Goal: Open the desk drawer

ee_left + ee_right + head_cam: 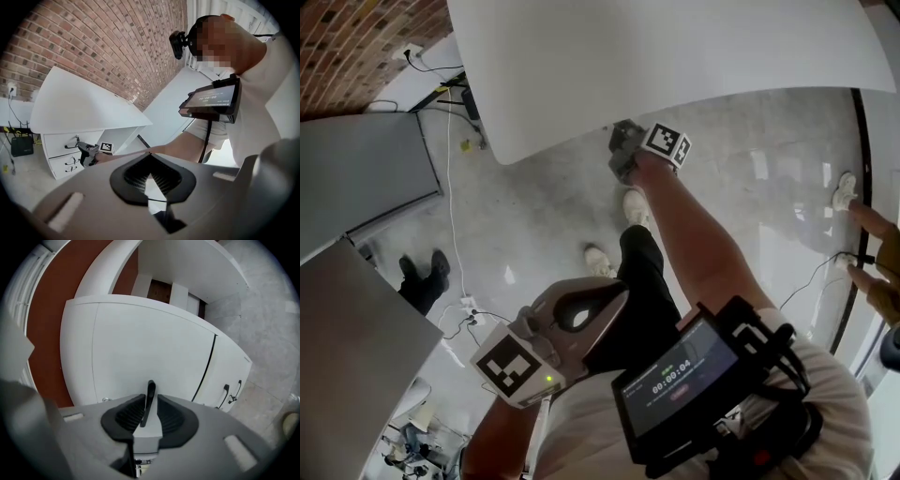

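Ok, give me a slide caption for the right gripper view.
Right tool clamps the black handle of a white desk drawer.

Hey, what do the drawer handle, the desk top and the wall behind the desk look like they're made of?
Drawer handle: a thin, dark, smooth bar, probably painted metal, though it could be plastic.
Desk top: even white with a matte, seamless face, likely laminated or painted board.
Wall: exposed red brick, with clear courses and pale mortar joints.
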{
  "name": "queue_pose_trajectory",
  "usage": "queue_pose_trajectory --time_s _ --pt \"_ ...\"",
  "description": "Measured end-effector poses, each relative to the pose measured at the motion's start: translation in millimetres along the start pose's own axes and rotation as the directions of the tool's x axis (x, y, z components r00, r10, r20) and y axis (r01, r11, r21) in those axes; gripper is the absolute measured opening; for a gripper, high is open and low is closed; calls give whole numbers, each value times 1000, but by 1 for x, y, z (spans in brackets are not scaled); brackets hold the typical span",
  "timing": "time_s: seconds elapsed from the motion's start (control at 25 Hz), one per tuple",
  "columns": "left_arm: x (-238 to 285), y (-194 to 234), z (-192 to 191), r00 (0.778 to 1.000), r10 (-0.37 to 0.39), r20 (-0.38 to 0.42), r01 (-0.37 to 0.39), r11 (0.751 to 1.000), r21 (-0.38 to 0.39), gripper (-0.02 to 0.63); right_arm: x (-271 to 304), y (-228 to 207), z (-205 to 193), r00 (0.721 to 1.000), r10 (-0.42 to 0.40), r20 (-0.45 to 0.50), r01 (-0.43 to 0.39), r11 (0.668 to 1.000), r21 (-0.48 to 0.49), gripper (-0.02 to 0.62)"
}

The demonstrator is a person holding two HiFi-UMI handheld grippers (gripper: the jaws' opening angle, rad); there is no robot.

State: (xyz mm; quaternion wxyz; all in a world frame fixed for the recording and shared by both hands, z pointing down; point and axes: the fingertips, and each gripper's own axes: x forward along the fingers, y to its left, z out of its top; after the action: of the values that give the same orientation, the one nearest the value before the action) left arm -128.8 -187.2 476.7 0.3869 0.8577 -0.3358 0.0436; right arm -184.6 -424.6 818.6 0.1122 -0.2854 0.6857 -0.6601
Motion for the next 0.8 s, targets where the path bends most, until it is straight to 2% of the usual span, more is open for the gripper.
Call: queue_pose_trajectory --time_s 0.12,0.28,0.44,0.8 --pt "1 1 -3 1000 -1 -8 1 1000 -20 3 -2 -1 -1 1000 22 -2 -22 1000 10 48" --pt "4 -9 -15 1000 1 -26 -2 1000 -3 3 -17 4 -1 999 38 2 -38 999 34 34" --pt "6 -1 -10 1000 -5 -22 5 1000 -1 3 -11 1 -6 999 29 12 -30 998 55 31" --pt "0 -16 -21 1000 -9 -15 10 1000 17 3 -48 -7 -29 1000 3 -6 -3 998 61 31"
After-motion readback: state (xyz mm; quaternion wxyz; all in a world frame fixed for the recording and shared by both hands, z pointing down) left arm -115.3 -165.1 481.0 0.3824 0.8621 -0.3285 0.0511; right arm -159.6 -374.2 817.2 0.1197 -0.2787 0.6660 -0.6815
